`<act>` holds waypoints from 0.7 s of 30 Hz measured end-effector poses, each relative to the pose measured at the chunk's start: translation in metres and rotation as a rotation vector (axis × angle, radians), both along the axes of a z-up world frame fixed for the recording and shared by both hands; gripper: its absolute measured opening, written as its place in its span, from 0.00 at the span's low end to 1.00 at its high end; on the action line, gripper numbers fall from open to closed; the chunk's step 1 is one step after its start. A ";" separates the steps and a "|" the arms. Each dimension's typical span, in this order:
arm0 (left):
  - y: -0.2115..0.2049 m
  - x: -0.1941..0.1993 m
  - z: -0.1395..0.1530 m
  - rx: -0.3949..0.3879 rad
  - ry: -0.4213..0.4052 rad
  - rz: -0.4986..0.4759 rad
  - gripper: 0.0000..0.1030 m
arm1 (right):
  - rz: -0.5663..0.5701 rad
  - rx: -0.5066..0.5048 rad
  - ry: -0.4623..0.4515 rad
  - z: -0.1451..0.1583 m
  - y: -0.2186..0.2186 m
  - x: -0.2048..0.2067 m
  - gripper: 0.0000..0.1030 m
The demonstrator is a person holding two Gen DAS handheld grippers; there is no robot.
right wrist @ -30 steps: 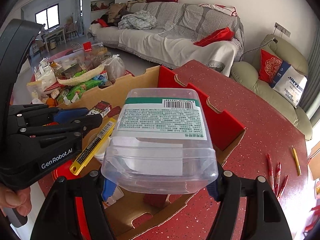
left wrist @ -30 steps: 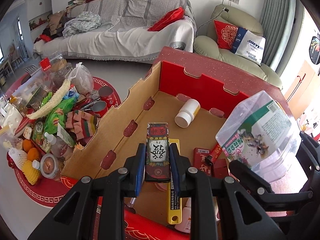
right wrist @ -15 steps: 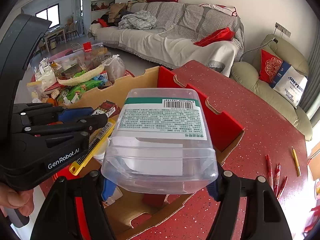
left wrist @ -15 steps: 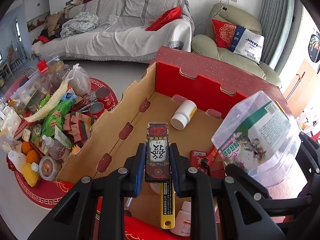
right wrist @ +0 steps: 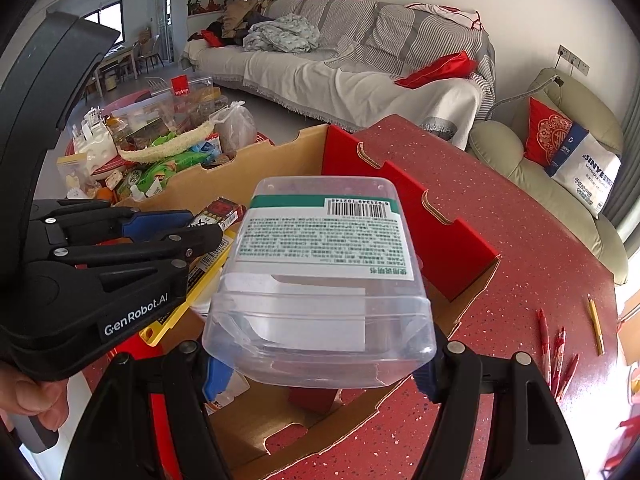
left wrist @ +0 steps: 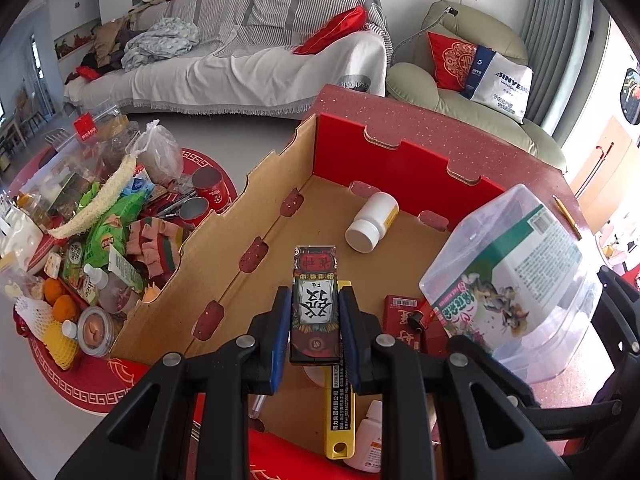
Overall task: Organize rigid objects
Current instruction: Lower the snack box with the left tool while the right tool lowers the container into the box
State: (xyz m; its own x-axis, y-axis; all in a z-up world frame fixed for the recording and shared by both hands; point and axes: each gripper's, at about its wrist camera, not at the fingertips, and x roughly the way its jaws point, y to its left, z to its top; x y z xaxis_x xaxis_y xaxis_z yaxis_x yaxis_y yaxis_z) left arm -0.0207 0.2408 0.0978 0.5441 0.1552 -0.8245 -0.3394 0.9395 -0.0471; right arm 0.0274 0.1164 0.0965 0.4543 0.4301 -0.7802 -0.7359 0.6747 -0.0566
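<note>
Over our red speckled table point(right wrist: 500, 216), our left fingers point(left wrist: 316, 320) grip a small dark printed card box point(left wrist: 316, 300), our right fingers point(right wrist: 320, 364) a clear plastic tub point(right wrist: 324, 268), both above the open cardboard box point(left wrist: 224, 264). Next, probably, lowering each inside.

Box point(left wrist: 280, 208) on the table point(left wrist: 472, 136), open side up. In it: a bottle point(left wrist: 372, 222) on its side near the far wall; a knife point(left wrist: 339, 404) lengthwise near the front; packets point(left wrist: 400, 320) right of the knife. Above the box, the left gripper point(left wrist: 315, 320) grips a card pack point(left wrist: 316, 304); to its right, the right gripper point(right wrist: 320, 364) grips a tub point(right wrist: 324, 280). Pens point(right wrist: 554, 348) lie on the table right of the box. Floor clutter point(left wrist: 100, 232) lies left of the box.
</note>
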 end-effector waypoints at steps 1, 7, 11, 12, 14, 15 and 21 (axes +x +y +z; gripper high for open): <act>0.000 0.001 0.000 0.001 0.003 0.001 0.25 | 0.001 -0.001 0.005 -0.001 0.000 0.000 0.70; 0.001 0.002 -0.002 0.001 0.010 0.007 0.25 | 0.012 -0.006 0.012 -0.003 0.001 0.001 0.70; 0.000 0.002 -0.001 0.000 0.009 0.007 0.25 | 0.013 -0.009 0.013 -0.004 0.002 0.001 0.70; 0.000 0.002 -0.001 0.000 0.010 0.006 0.25 | 0.013 -0.008 0.014 -0.004 0.002 0.001 0.70; 0.000 0.002 -0.002 -0.001 0.010 0.006 0.25 | 0.014 -0.010 0.011 -0.004 0.002 0.001 0.70; 0.000 0.002 -0.002 0.000 0.010 0.007 0.25 | 0.014 -0.010 0.011 -0.004 0.002 0.001 0.70; 0.001 0.003 -0.002 0.004 0.013 0.003 0.25 | 0.016 -0.012 0.011 -0.004 0.003 0.001 0.70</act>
State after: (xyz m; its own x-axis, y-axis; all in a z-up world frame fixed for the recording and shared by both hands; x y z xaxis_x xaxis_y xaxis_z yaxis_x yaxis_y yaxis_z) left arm -0.0178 0.2415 0.0955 0.5331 0.1602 -0.8307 -0.3429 0.9386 -0.0391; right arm 0.0283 0.1195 0.0922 0.4386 0.4277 -0.7904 -0.7470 0.6625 -0.0560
